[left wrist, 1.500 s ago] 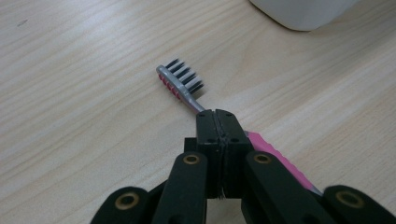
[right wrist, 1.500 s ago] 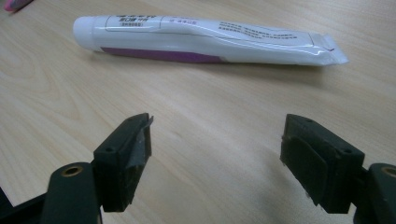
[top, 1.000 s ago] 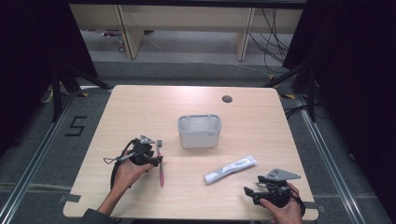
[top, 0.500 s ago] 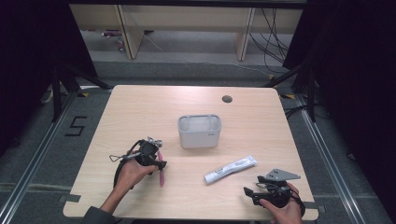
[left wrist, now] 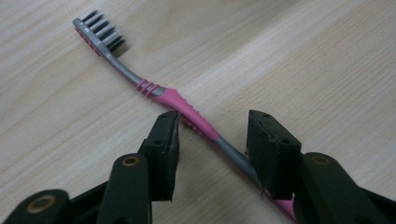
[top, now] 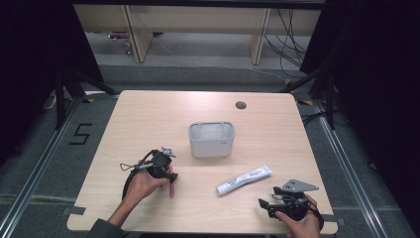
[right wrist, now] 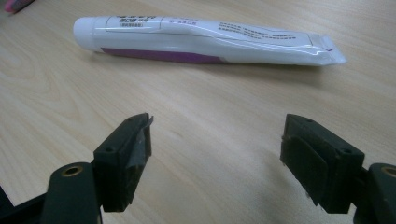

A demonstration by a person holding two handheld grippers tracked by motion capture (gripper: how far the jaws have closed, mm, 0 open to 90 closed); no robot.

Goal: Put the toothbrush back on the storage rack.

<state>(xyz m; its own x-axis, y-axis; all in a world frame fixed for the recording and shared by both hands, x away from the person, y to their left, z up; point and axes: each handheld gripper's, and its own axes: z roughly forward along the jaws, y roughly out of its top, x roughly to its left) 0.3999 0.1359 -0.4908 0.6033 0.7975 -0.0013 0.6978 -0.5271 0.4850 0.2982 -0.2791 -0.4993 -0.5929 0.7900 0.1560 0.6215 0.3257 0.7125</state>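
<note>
A pink and grey toothbrush [left wrist: 187,109] with dark bristles lies flat on the wooden table [top: 148,119]. My left gripper [left wrist: 215,135] straddles its handle. Its jaws have just been closing, with the handle running slantwise between them, and a gap still shows at the pads. In the high view the left gripper [top: 166,167] sits over the toothbrush [top: 171,181] at the table's front left. My right gripper [right wrist: 217,149] stands wide open with nothing in it, a short way from a white and purple toothpaste tube [right wrist: 201,39]. It rests at the front right [top: 265,204], near the tube [top: 245,179].
A grey rectangular cup-like holder [top: 211,140] stands at the middle of the table. A round cable hole [top: 241,105] sits near the far edge. Shelving and cables lie on the floor beyond the table.
My left gripper has shifted slightly toward me over the toothbrush. The right gripper, the toothpaste tube and the holder have stayed put.
</note>
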